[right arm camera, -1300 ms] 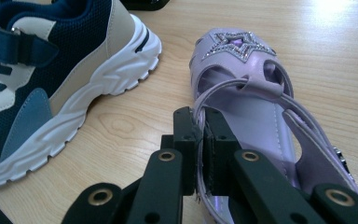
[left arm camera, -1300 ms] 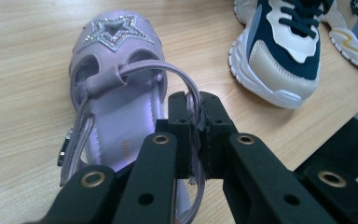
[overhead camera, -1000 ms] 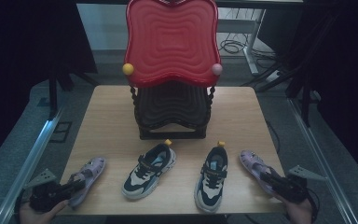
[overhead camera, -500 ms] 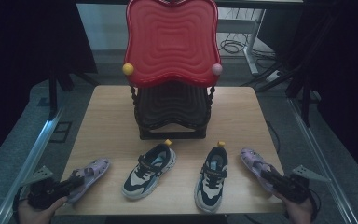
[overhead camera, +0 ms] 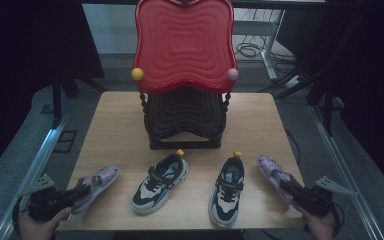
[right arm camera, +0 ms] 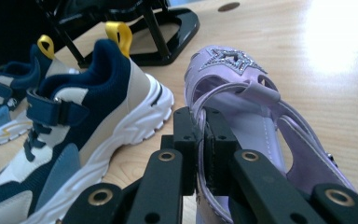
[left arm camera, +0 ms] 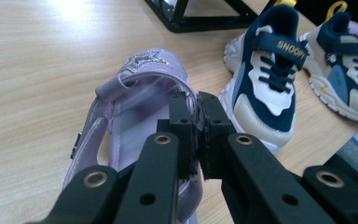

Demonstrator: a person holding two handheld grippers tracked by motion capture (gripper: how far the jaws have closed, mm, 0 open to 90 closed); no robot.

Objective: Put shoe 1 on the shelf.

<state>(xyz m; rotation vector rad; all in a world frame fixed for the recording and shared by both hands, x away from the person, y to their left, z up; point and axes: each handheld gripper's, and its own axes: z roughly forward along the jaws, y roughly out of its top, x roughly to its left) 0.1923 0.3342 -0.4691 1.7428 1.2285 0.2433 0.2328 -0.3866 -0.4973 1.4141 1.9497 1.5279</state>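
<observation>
Two lilac sandals and two navy-and-cream sneakers lie along the table's front. My left gripper (overhead camera: pixel 82 189) is shut on the side wall of the left lilac sandal (overhead camera: pixel 96 184); in the left gripper view its jaws (left arm camera: pixel 197 122) pinch that sandal (left arm camera: pixel 135 107) at the rim. My right gripper (overhead camera: pixel 286 185) is shut on the right lilac sandal (overhead camera: pixel 272 169); in the right gripper view the jaws (right arm camera: pixel 200 140) clamp the inner edge of that sandal (right arm camera: pixel 242 88). The left sneaker (overhead camera: pixel 161 181) and the right sneaker (overhead camera: pixel 228 191) sit between them.
A black two-tier shoe rack (overhead camera: pixel 184 117) with a red wavy top tray (overhead camera: pixel 184 42) stands mid-table behind the shoes. The wooden table (overhead camera: pixel 115 120) has bare room to the rack's left and right. Cables and stands lie on the floor beyond.
Both lilac sandals have shifted a little toward the table's middle with the grippers holding them. The sneakers have not moved.
</observation>
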